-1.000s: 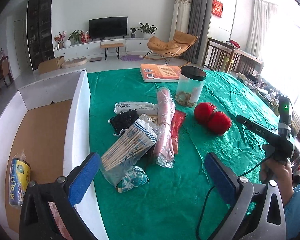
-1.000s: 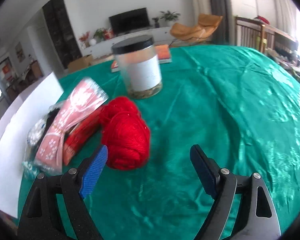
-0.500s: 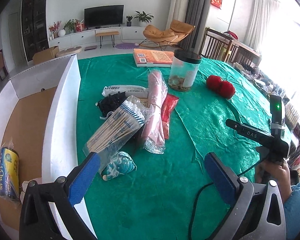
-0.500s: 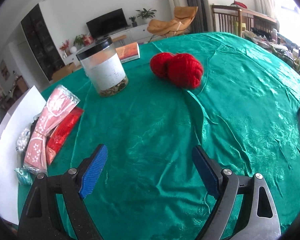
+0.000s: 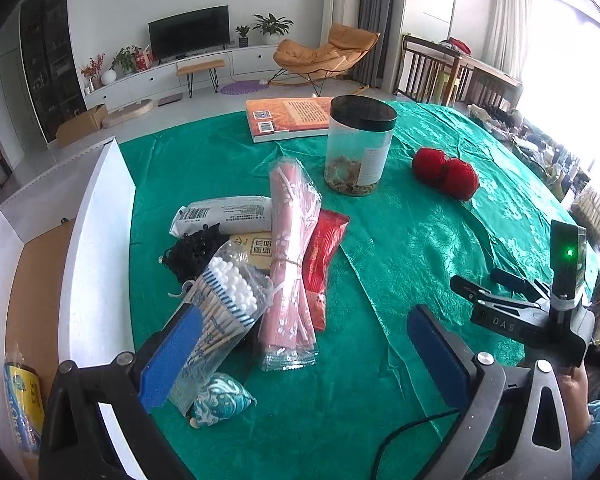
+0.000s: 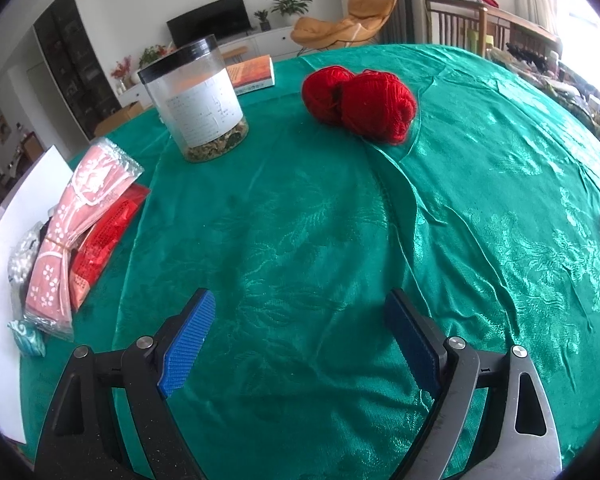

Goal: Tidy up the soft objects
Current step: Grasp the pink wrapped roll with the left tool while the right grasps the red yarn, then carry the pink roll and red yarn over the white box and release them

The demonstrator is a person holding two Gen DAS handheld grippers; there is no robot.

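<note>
Two red yarn balls (image 6: pixel 360 104) lie together on the green tablecloth, also in the left wrist view (image 5: pixel 446 172). My right gripper (image 6: pixel 300 344) is open and empty, well short of them; it also shows in the left wrist view (image 5: pixel 500 308). My left gripper (image 5: pixel 300 352) is open and empty above a pile: a cotton-swab bag (image 5: pixel 220 312), a pink wrapped bundle (image 5: pixel 292 256), a red packet (image 5: pixel 324 252), a black mesh item (image 5: pixel 192 252), a white roll pack (image 5: pixel 224 216) and a small blue patterned pouch (image 5: pixel 220 400).
A white box (image 5: pixel 96 240) with a cardboard floor stands at the left, holding a yellow-blue packet (image 5: pixel 20 404). A clear jar with a black lid (image 5: pixel 360 148) and an orange book (image 5: pixel 288 118) stand farther back. Chairs and clutter line the table's right edge.
My right gripper has pulled back from the yarn balls, which now lie farther away. My left gripper has shifted slightly over the pile. Both stayed open.
</note>
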